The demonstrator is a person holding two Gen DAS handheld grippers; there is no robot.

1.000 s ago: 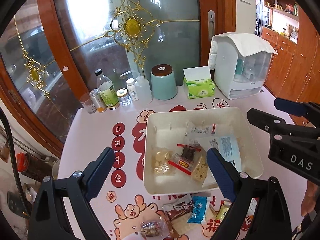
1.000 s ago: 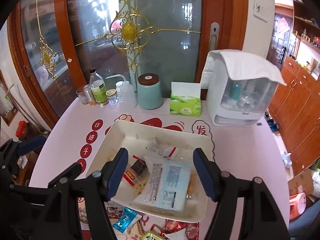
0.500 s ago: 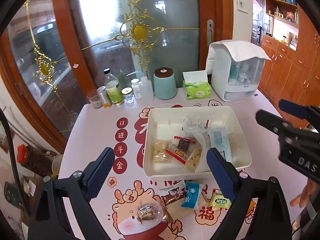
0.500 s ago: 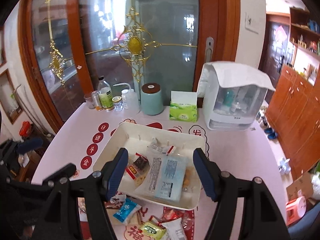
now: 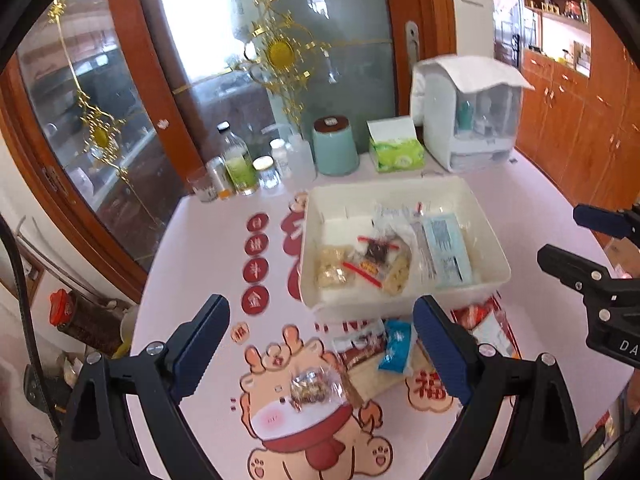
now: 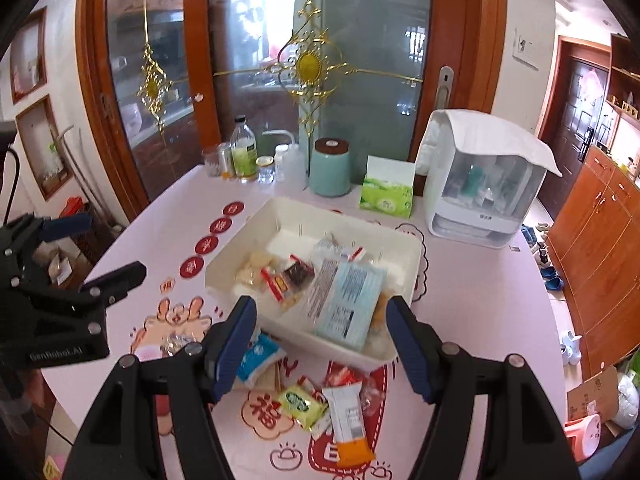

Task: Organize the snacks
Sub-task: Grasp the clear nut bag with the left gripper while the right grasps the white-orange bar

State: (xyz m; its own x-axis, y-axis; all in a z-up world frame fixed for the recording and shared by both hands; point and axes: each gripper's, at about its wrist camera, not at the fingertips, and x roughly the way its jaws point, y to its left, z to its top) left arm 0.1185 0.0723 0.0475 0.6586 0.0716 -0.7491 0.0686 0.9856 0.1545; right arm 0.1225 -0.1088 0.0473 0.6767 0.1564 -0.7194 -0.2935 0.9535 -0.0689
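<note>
Nearest, the left gripper (image 5: 322,344) hangs over the table (image 5: 192,280) with its fingers apart and empty; a clear-wrapped snack (image 5: 314,386) lies on the cartoon print between and just below them, and a blue packet (image 5: 396,344) sits by the right-hand finger. The right gripper (image 6: 322,344) is also spread and empty, above a green packet (image 6: 302,402) and an orange-ended bar (image 6: 348,420). Beyond the fingertips stands the white tray (image 6: 240,256), holding bagged snacks and a pale blue pack (image 6: 346,304). Farther back are a teal canister (image 6: 330,168) and a tissue box (image 6: 386,194).
</note>
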